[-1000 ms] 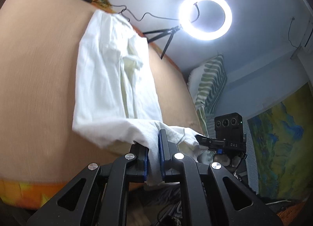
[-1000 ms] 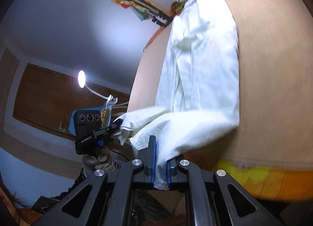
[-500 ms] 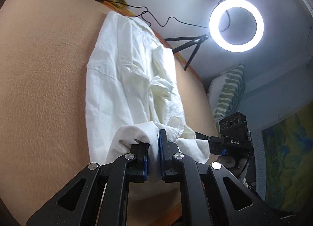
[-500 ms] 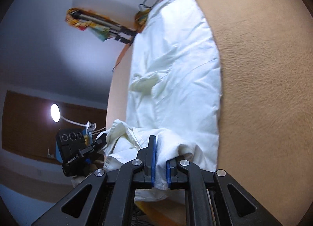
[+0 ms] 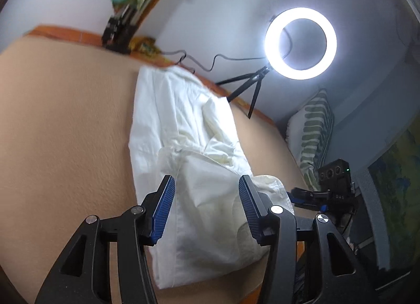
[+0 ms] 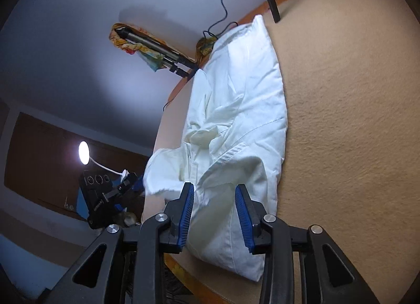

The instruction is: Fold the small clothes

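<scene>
1. Left claw [image 5: 206, 208] and right claw [image 6: 214, 213] are spread wide; nothing gripped.
2. White shirt [image 5: 183, 151] laid on tan table [image 5: 65, 133], bottom end doubled over toward 12 o'clock.
3. First fold judged done; further folds left.

A lit ring light [image 5: 300, 42] glares white in the left wrist view, washing the wall around it pale blue. The right wrist view is dimmer, lit by a small round lamp [image 6: 83, 152] at left. Both fisheye views bend strongly and darken at the edges; the left view's upper left is blurred.
</scene>
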Tool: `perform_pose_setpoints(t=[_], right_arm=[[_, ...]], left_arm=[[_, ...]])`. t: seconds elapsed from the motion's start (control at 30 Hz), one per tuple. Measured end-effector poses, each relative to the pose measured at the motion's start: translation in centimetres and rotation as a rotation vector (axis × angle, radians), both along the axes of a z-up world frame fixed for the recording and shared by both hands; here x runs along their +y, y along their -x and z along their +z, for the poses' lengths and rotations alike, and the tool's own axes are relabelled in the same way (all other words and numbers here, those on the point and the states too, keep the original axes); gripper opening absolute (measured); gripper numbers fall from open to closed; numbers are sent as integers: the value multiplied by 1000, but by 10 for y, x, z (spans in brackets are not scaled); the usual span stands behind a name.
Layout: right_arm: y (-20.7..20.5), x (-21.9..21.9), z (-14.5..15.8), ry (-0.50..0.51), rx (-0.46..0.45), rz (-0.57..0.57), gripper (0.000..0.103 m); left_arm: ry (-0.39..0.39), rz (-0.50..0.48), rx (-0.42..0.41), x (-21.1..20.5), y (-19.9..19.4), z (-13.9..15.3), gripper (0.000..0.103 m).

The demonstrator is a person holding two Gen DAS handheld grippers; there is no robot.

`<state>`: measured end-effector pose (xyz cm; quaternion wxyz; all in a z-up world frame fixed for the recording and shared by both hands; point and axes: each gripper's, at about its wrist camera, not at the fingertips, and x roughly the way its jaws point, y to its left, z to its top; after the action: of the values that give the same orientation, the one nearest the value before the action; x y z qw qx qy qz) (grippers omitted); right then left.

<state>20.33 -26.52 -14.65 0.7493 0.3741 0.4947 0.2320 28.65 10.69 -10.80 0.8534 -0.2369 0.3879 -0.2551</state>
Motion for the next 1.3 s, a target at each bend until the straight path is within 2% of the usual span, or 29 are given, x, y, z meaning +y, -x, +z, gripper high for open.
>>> perform_pose_setpoints(t=[0.07, 0.13, 0.27, 0.37, 0.47, 0.53, 0.6, 0.7, 0.77, 0.93, 1.1, 1.17, 1.2, 1.23, 1.27, 1.3], right_arm=[[13, 4, 11, 56, -43, 56, 33], [23, 15, 15, 91, -71, 120, 29], [28, 52, 5, 140, -71, 280, 26], [19, 78, -4, 212, -66, 344, 26], [-2, 83, -7, 290, -82, 304, 26], [-17, 78, -5, 350, -107, 248, 28], [-32, 67, -2, 399, -126, 175, 31], [-42, 43, 6, 369, -132, 61, 34], [-42, 32, 12, 392, -145, 16, 35], [-34, 30, 6, 516, -107, 24, 39], [-31, 23, -13, 432, -42, 42, 41], [-32, 21, -15, 422, -44, 41, 34], [-32, 22, -15, 411, -50, 40, 20], [-33, 24, -14, 403, -58, 41, 11], [-32, 27, -10, 410, -78, 39, 8], [-32, 32, -6, 425, -102, 38, 5]], left_arm=[[-26, -21, -23, -3, 11, 3, 49], [-36, -74, -12, -15, 17, -4, 47], [-74, -172, 44, -48, 15, -25, 47], [-111, -185, 78, -60, 6, -37, 47], [-210, -159, 72, -66, -4, -46, 47], [-339, -116, 18, -70, -8, -46, 47], [-384, -94, -22, -71, -8, -42, 47], [-383, -48, -44, -63, -7, -34, 47], [-367, -23, -46, -56, -8, -31, 47], [-334, 37, -1, -38, -18, -36, 47], [-344, 19, 8, -45, -20, -40, 47], [-356, 17, 22, -48, -20, -44, 47], [-352, 18, 33, -47, -20, -47, 46], [-346, 24, 46, -46, -20, -49, 41], [-347, 30, 48, -45, -19, -51, 35], [-383, 41, 41, -45, -18, -52, 31]])
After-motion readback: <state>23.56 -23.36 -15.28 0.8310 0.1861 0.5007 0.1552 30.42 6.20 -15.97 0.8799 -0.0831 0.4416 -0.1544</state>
